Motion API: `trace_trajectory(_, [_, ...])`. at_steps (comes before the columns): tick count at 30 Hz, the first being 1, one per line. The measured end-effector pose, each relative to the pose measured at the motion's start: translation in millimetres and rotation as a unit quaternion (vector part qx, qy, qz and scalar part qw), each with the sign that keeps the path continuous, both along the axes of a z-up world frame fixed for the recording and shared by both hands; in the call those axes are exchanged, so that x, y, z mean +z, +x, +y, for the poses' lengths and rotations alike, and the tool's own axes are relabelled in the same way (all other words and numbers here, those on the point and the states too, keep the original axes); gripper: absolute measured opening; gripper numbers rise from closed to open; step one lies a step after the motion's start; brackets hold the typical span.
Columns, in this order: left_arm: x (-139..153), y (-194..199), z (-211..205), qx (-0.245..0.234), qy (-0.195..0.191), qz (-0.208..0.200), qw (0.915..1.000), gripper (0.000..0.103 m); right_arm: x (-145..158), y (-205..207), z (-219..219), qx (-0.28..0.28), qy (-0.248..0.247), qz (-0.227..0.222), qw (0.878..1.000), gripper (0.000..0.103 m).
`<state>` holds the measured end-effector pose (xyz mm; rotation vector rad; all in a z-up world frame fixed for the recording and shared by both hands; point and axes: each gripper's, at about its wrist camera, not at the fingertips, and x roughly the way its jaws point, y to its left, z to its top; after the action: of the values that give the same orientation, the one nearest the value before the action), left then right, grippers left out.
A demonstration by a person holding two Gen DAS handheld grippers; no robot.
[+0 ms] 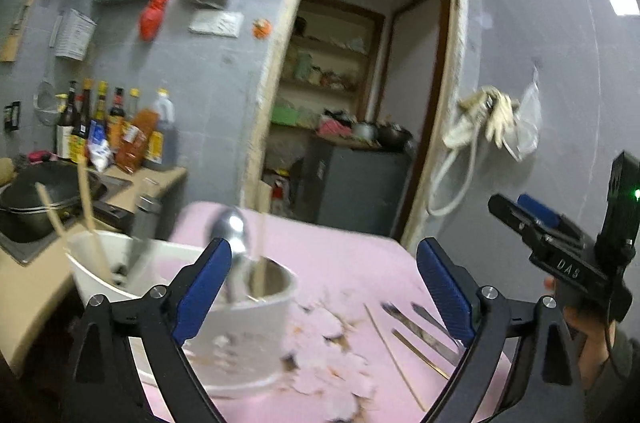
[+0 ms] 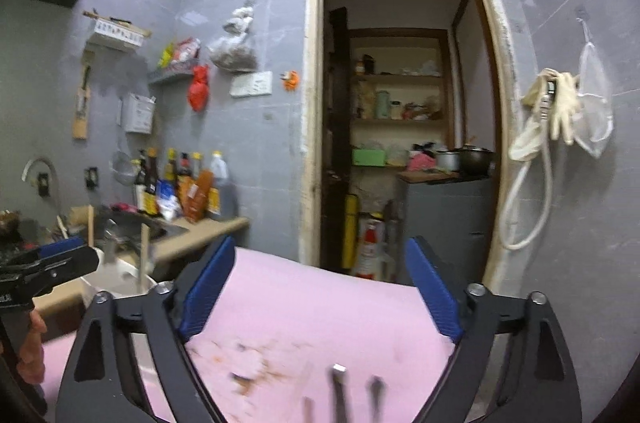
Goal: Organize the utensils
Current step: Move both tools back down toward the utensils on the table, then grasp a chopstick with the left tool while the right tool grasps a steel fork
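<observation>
In the left wrist view a white utensil holder stands on the pink tablecloth. A metal spoon and a wooden chopstick stand in its metal cup. A second white compartment behind it holds chopsticks. My left gripper is open above the holder and holds nothing. Several utensil handles and a chopstick lie on the cloth to its right. My right gripper is open and empty above the cloth; blurred utensil ends lie below it. It also shows at the right of the left wrist view.
A counter with a dark wok and sauce bottles lies left. An open doorway leads to a pantry. A hose and gloves hang on the right wall. Food stains mark the cloth.
</observation>
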<state>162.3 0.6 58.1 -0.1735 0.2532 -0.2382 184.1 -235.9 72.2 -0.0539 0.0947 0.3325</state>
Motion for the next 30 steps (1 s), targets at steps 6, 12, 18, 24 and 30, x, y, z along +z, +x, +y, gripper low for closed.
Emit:
trace_trajectory(6, [-22.5,12.7,-48.0,-0.042,0.04,0.046,0.9973,0.091,-16.7,4.9,-42.1,-0.033,-0.024,0.035,0.999,0.102])
trace_trajectory(12, [-50.4,33.6,-77.8,-0.056,0.069,0.106,0.9904,0.091,-46.4,28.7,-70.8,-0.045,-0.035,0.12,0.991,0.102])
trace_trajectory(18, [-74.1,65.0,-94.2,-0.072,0.087,0.192,0.9749,0.09,-78.6,63.0,-81.1,-0.028,-0.046,0.227,0.972,0.095])
trace_trajectory(24, [-93.6,93.7,-99.5,-0.087,0.084,0.256,0.9591,0.061,-108.5,86.2,-70.4,0.002,-0.08,0.298,0.951,0.061])
trace_trajectory(30, [-110.4,125.8,-102.5,-0.099,0.064,0.309,0.9439,0.036,-124.1,103.8,-68.2,0.033,-0.078,0.345,0.935,0.047])
